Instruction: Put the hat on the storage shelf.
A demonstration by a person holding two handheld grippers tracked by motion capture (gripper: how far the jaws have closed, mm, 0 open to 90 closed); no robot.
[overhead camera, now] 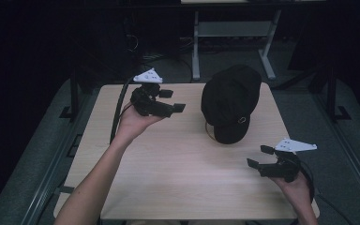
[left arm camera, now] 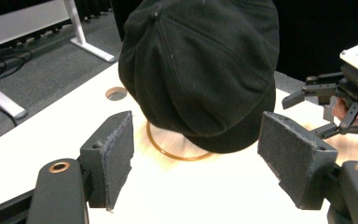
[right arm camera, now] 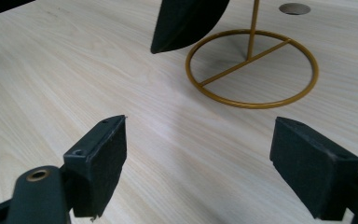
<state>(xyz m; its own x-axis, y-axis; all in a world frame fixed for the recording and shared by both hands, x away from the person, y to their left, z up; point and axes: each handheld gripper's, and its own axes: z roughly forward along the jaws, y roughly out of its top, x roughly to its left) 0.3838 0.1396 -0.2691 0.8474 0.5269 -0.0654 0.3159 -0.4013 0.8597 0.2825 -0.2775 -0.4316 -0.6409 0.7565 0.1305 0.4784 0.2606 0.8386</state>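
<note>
- The black cap (overhead camera: pixel 231 103) sits on a gold wire stand (right arm camera: pixel 251 70) near the far right corner of the table (overhead camera: pixel 168 159).
- The left claw (overhead camera: pixel 171 101) hovers near the far edge, just left of the cap, jaws spread and holding nothing.
- The right claw (overhead camera: pixel 260 157) hangs by the near right corner, jaws spread and empty, well apart from the stand's ring base.

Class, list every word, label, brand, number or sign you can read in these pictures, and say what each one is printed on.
None: no readable text shows in any view.
Black cap: a small pale mark near its lower edge in the high view, too small to read.
Gold wire stand, wooden table, left gripper and right gripper: no lettering visible.
</note>
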